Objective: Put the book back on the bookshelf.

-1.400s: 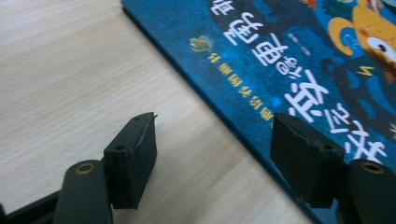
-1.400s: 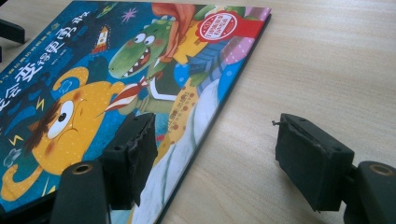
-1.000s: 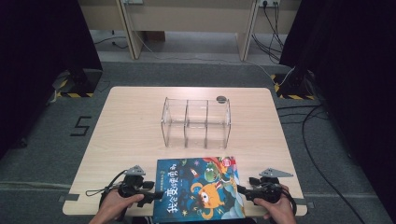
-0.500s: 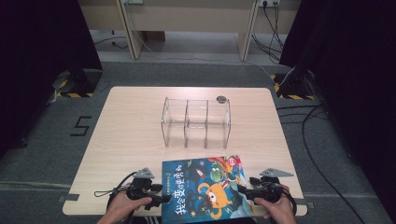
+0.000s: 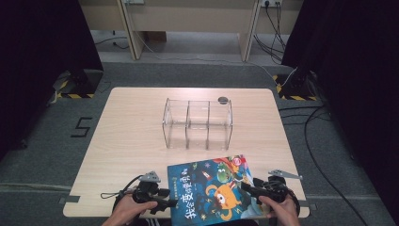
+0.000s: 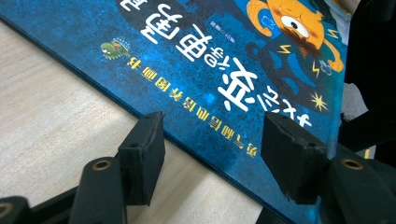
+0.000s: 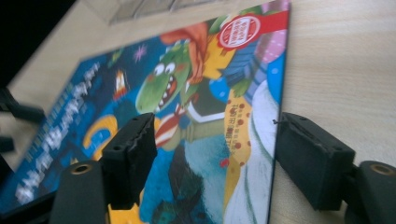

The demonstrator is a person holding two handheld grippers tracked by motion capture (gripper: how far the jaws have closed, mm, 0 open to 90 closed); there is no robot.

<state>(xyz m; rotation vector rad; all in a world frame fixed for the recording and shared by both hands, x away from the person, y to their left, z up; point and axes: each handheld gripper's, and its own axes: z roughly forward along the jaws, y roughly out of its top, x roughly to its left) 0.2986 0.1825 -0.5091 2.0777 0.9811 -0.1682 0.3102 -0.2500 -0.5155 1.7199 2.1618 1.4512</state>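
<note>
A picture book [image 5: 211,188] with a blue cover, a green dragon and an orange creature lies flat near the table's front edge. My left gripper [image 5: 168,197] is at the book's left edge. In the left gripper view the spine edge of the book [image 6: 210,60] runs slantwise between the jaws of my left gripper [image 6: 210,135]. Those jaws have just been closing, and the pads stand off the book. My right gripper [image 5: 248,189] is open at the book's right edge. In its own view my right gripper [image 7: 215,135] straddles that edge of the book [image 7: 187,93], one jaw over the cover.
A clear plastic organizer [image 5: 197,123] with three compartments stands mid-table behind the book. A small dark round thing [image 5: 222,100] lies just behind it. The light wooden table [image 5: 127,132] is bare to the left. Cables cross the floor at the right.
The book has slid a little to the right and turned slightly. My left hand followed it rightward with the gripper. The right gripper has stayed put.
</note>
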